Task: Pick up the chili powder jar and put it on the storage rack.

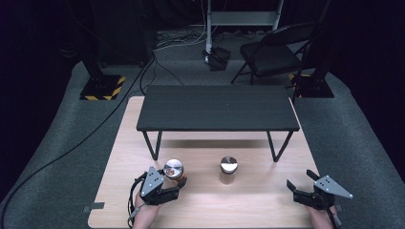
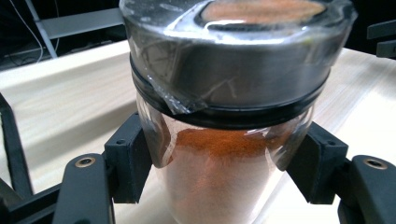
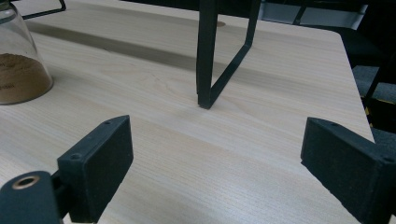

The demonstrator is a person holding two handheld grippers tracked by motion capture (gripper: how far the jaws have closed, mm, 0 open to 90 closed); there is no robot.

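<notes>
My left gripper [image 1: 177,183] is shut on a glass spice jar [image 1: 173,170] with a metal lid and orange-red powder inside. In the left gripper view the jar [image 2: 224,140] sits between both black pads, held a little above the wooden table [image 2: 60,98]. A second jar [image 1: 228,170], with a metal lid and brown powder, stands on the table [image 1: 258,195] near the middle; its glass base [image 3: 21,70] is at the left edge of the right gripper view. My right gripper [image 1: 302,180] rests open at the front right, nothing between its fingers [image 3: 100,158].
A low black shelf [image 1: 217,107] on thin metal legs spans the back of the table; one leg [image 3: 219,56] stands just ahead of the right gripper. A black folding chair [image 1: 277,50] and cables lie on the floor beyond.
</notes>
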